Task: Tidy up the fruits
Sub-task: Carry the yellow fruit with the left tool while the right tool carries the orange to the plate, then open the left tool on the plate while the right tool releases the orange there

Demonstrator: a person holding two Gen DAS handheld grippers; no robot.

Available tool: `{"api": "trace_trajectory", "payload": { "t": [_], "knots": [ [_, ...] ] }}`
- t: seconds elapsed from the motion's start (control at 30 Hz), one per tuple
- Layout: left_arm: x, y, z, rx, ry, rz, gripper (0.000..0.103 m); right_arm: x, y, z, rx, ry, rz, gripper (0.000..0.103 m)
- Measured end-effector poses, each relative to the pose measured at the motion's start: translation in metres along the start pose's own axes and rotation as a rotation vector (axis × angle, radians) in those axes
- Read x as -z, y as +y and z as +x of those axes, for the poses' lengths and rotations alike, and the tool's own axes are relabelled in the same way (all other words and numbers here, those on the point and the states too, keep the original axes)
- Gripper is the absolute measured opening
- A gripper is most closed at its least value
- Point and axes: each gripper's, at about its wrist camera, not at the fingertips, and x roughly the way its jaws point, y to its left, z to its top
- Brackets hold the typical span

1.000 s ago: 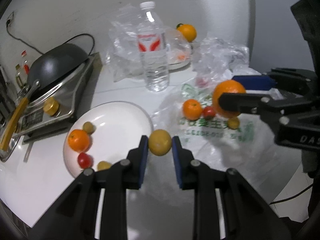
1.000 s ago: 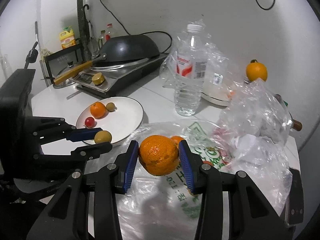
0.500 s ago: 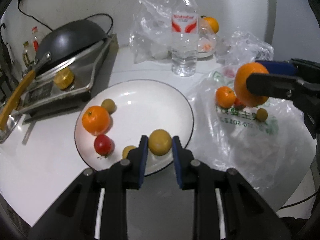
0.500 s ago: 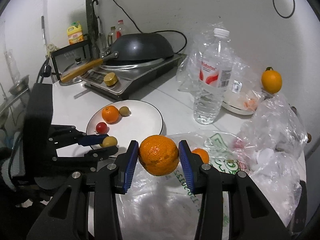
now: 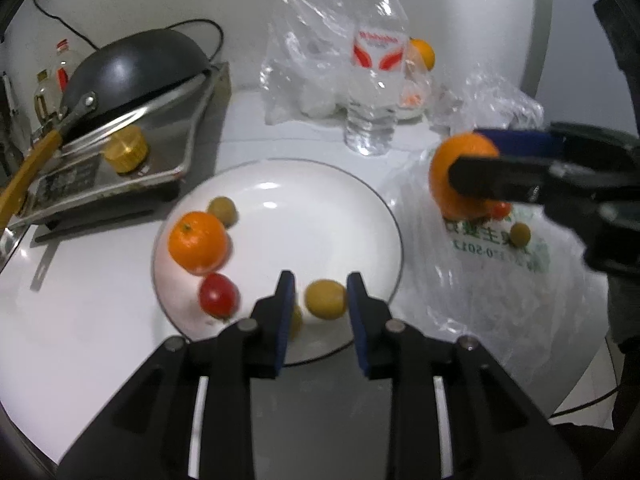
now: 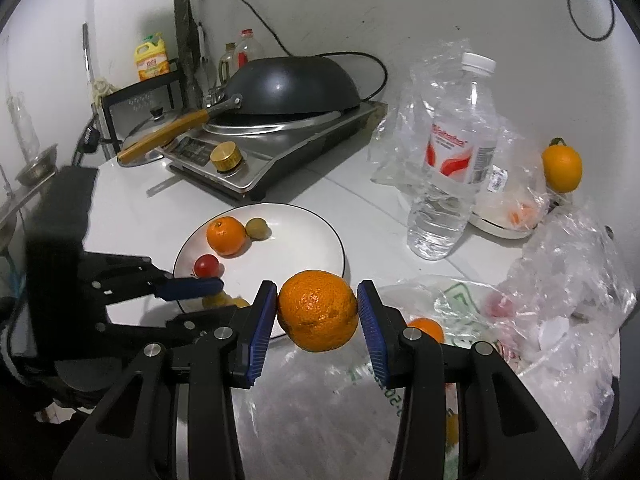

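Since half a second ago the left claw (image 5: 321, 295) has let its blue pads part, and the small yellow-green round fruit (image 5: 325, 298) now sits loose between them on the white round plate (image 5: 320, 208), near the plate's front edge, with a gap on either side. The right claw (image 6: 317, 307) stays clamped on the large dimpled orange (image 6: 318, 311), holding it in the air just past the plate's right edge, above the crumpled clear plastic bag (image 6: 440, 360) on the tabletop (image 5: 80, 320). That orange looks firm, fairly heavy and round, so I judge it rolls once freed; the grip across its widest middle suits it. A smaller orange (image 5: 197, 241), a red tomato (image 5: 217, 295) and a small greenish fruit (image 5: 222, 210) lie along the plate's left edge.
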Motion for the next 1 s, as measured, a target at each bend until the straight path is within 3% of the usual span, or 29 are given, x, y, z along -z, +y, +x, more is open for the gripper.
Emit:
{"api": "trace_trajectory", "payload": {
  "t": [0.43, 0.83, 0.93, 1.0],
  "knots": [
    [-0.003, 0.037, -0.013, -0.029, -0.054, -0.066, 0.03, -0.003, 0.022, 0.052, -0.046, 0.11, -0.007, 0.044],
    [0.001, 0.05, -0.013, -0.033, -0.057, -0.084, 0.032, 0.003, 0.025, 0.073, -0.05, 0.174, 0.029, 0.044],
    [0.001, 0.049, -0.016, -0.041, -0.067, -0.08, 0.04, 0.002, 0.023, 0.07, -0.037, 0.165, 0.035, 0.047],
    [0.001, 0.049, -0.019, -0.042, -0.073, -0.081, 0.047, 0.001, 0.022, 0.067, -0.035, 0.154, 0.039, 0.054]
  ]
}}
